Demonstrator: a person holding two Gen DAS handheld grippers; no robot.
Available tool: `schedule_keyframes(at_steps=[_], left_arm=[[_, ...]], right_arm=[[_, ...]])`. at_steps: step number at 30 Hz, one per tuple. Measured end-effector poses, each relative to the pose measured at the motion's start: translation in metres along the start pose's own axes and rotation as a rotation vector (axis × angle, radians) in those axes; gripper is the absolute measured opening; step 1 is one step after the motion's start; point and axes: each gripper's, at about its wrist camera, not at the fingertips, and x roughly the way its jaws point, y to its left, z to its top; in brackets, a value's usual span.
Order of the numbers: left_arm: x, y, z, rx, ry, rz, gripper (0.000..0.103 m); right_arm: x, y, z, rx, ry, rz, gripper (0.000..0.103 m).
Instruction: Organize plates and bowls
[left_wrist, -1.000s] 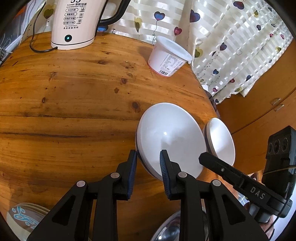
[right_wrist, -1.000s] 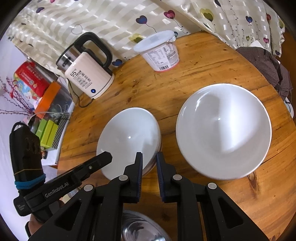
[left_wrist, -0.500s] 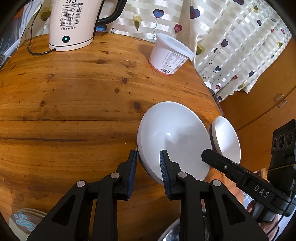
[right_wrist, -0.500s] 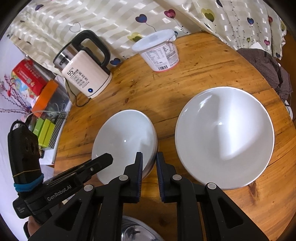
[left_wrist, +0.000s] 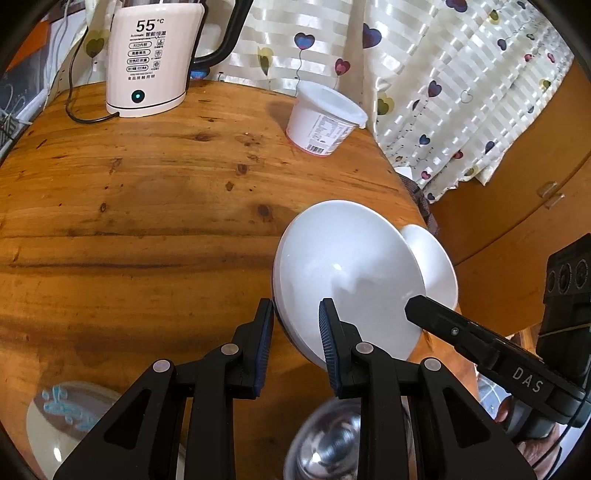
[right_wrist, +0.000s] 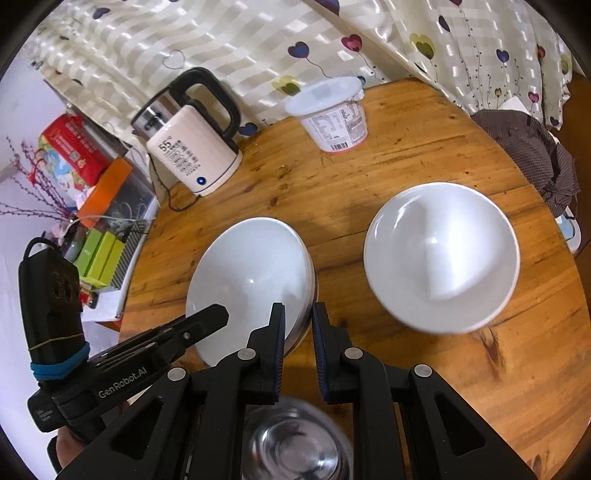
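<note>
Now both tools have lifted: the left tool (left_wrist: 295, 338) grips the stacked bowls' (left_wrist: 343, 280) rim, the right tool (right_wrist: 298, 338) too; the other bowl (right_wrist: 441, 254) waits on the counter (left_wrist: 129, 206).

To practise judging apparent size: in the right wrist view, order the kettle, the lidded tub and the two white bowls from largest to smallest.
1. Free bowl and gripped bowl: nearly alike, and their nearness differs, so unranked.
2. Kettle.
3. Tub.

Glossy white bowls (right_wrist: 441, 254) sit on a varnished, knotty wood table (left_wrist: 147, 206), near a shiny steel bowl (right_wrist: 295, 446), plastic tub (right_wrist: 332, 114) and satiny curtain (left_wrist: 443, 92)
</note>
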Motion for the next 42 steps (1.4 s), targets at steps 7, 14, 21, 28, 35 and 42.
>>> schedule_keyframes(at_steps=[7,14,21,28,35,42], left_arm=[[-0.022,-0.009,-0.021,0.014,-0.015,-0.008,0.026],[-0.04,-0.015,-0.046,0.032,-0.01,-0.01,0.026],[-0.045,-0.02,-0.074,0.042,0.02,0.0,0.026],[-0.042,-0.025,-0.094,0.054,0.054,-0.005,0.026],[-0.035,-0.024,-0.103,0.051,0.082,-0.001,0.026],[-0.028,-0.024,-0.107,0.049,0.109,0.004,0.027]], right_arm=[[-0.026,0.009,-0.02,-0.016,-0.013,0.001,0.014],[-0.045,0.01,-0.045,-0.016,-0.003,0.012,0.014],[-0.052,0.009,-0.073,-0.015,0.034,0.009,0.014],[-0.057,0.002,-0.092,-0.008,0.062,-0.007,0.014],[-0.05,-0.006,-0.103,0.012,0.099,-0.013,0.015],[-0.046,-0.008,-0.105,0.019,0.118,-0.017,0.015]])
